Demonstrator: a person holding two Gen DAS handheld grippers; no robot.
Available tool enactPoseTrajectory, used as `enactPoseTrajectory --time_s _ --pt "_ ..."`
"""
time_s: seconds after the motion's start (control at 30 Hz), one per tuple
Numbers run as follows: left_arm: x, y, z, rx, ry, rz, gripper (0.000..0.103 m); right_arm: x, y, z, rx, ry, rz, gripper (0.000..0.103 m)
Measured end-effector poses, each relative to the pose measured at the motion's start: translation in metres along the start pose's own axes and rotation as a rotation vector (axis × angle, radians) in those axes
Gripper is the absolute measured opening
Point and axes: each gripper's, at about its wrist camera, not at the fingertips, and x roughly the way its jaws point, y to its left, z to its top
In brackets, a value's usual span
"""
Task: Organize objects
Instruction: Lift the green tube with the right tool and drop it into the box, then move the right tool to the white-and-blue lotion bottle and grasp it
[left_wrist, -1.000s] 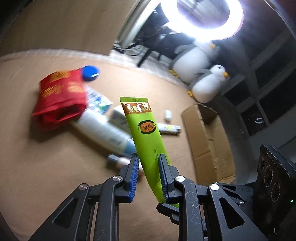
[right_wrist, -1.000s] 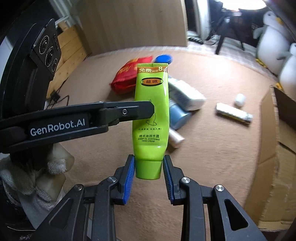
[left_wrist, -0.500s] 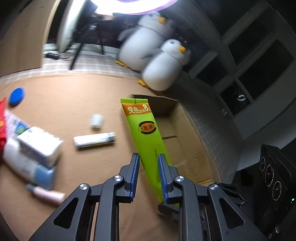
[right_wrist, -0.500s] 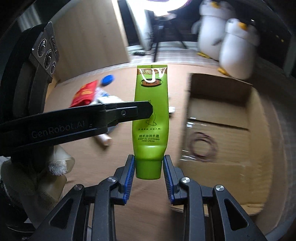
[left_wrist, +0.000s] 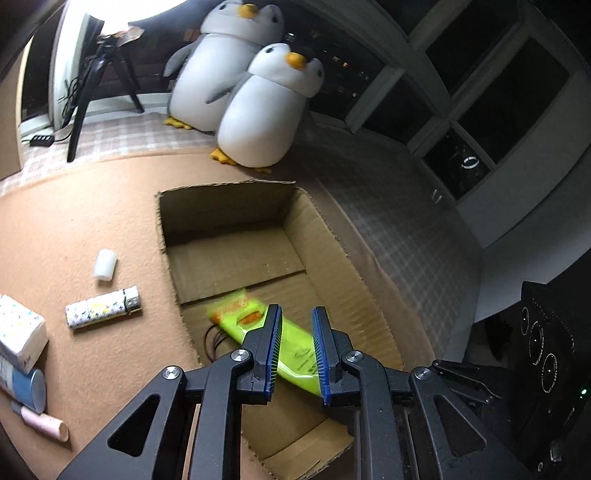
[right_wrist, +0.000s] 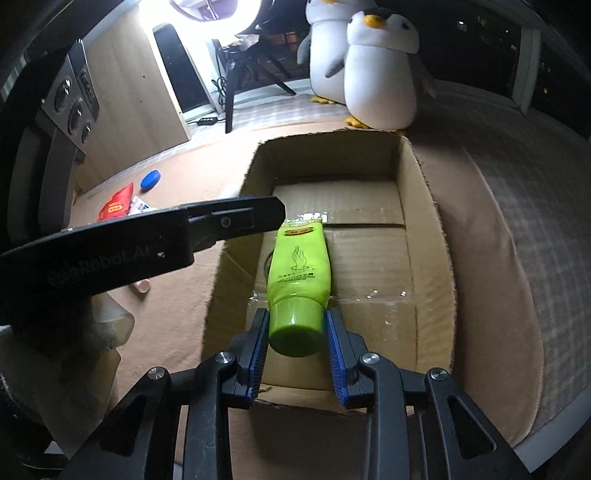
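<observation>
Right wrist view shows the green hand-cream tube (right_wrist: 300, 264) over the open cardboard box (right_wrist: 434, 221), its round cap between the blue pads of the right tongs (right_wrist: 297, 354), which are clenched on that cap; the crimped end points away toward the box's far wall. From the left wrist view the same tube (left_wrist: 291, 345) appears blurred and slanted above the box floor (left_wrist: 236, 258), passing behind and between the fingers of the left tongs (left_wrist: 295, 354). Those jaws are closing, yet the pads stand clear of the tube and press on nothing. A thin dark ring (left_wrist: 214, 339) lies on the box bottom beside the tube.

Outside the box, on the brown carpeted floor (left_wrist: 74, 229), lie a small white cylinder (left_wrist: 105, 263), a patterned lighter (left_wrist: 103, 306), a white carton (left_wrist: 18, 338), a blue-capped bottle (left_wrist: 26, 387) and a pink tube (left_wrist: 44, 424). Farther off in the right wrist view are a red packet (right_wrist: 116, 205) and a blue lid (right_wrist: 150, 180). Two plush penguins (left_wrist: 258, 107) sit behind the box, next to a tripod (left_wrist: 92, 81).
</observation>
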Motion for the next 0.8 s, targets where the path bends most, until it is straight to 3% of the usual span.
enactPoseTrajectory --time_s 0.07,0.2,0.5,0.8 --pt "-0.001 -0.003 0.000 0.002 0.000 0.001 0.019 -0.002 -0.003 -0.002 0.008 -0.008 0.002 0.028" --pt "-0.008 0.002 -0.003 0.011 -0.005 0.023 0.020 -0.003 -0.013 -0.002 0.055 -0.007 0.009 0.045" --pt "-0.046 0.057 -0.025 -0.056 -0.024 0.098 0.020 -0.013 -0.011 0.000 0.076 -0.031 0.032 0.047" --pt "-0.112 0.140 -0.067 -0.181 -0.052 0.213 0.020 -0.009 0.016 0.005 0.056 -0.036 0.108 0.048"
